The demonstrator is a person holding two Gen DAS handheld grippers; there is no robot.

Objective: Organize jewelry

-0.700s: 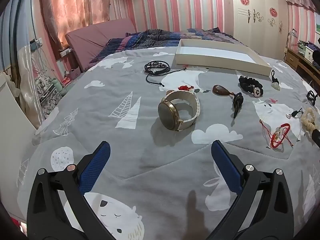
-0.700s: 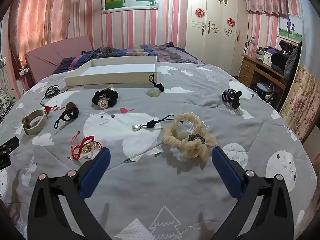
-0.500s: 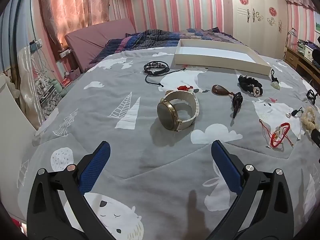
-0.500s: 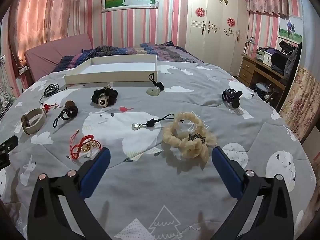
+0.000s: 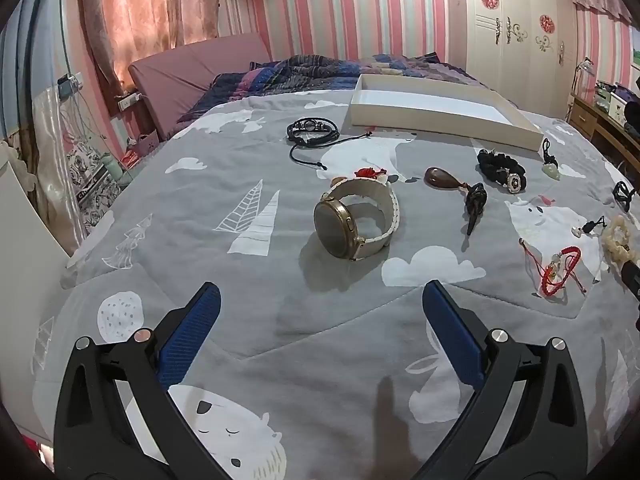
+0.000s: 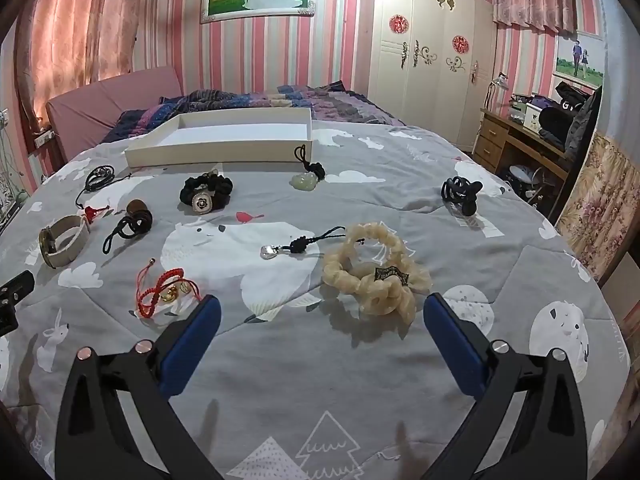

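Jewelry lies scattered on a grey bedspread. In the left wrist view a gold watch with a cream strap (image 5: 356,220) stands on edge just ahead of my left gripper (image 5: 320,312), which is open and empty. A white shallow tray (image 5: 440,120) sits at the back; it also shows in the right wrist view (image 6: 220,150). My right gripper (image 6: 320,320) is open and empty, just short of a cream braided scrunchie (image 6: 376,272). A red cord bracelet (image 6: 164,288) lies left of it, a silver pendant on black cord (image 6: 296,246) beyond.
Also on the bed: a black cord bracelet (image 5: 312,130), a brown pendant (image 5: 444,180), a black scrunchie (image 6: 206,194), a jade pendant (image 6: 306,178), a black hair claw (image 6: 460,194). A wooden desk (image 6: 516,140) stands at right, a folded quilt (image 6: 260,102) behind the tray.
Both grippers have shifted very slightly; the scene sits a touch lower in the right wrist view. Nothing was taken hold of or moved.
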